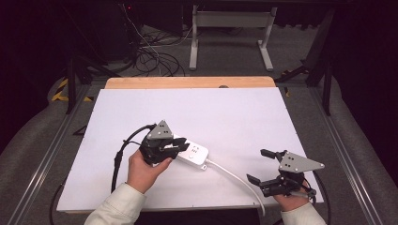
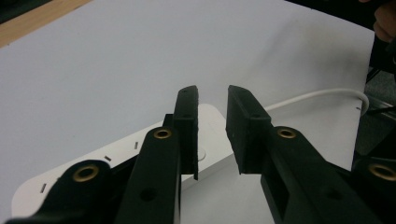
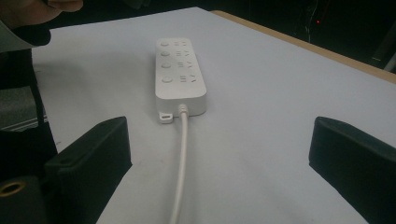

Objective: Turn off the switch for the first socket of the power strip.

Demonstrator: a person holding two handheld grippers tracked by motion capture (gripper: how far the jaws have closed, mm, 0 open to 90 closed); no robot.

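- Jaws of the left gripper (image 2: 212, 100) stand narrowly parted above the near end of the white power strip (image 3: 180, 70), with a slim gap between the pads and nothing gripped between them
- Right gripper (image 1: 266, 165) has its jaws spread wide and holds nothing; it hovers near the table's front right corner, well apart from the strip
- Power strip lies flat on the white table (image 1: 234, 112), left of centre, its switch buttons facing up; in the high view the left gripper covers its left end
- White cable (image 3: 181, 154) leaves the strip's end and runs toward the front edge of the table, passing between the right gripper's spread jaws in the right gripper view without touching them
- Risk, as I judge it: the left jaws look too narrow to straddle the strip's body, so pressing down could skid it across the smooth table rather than take hold of it
- One jaw sits close over a button, so a careless push might flip a switch
- A pull on the strip could drag the cable against the right gripper and twist the strip
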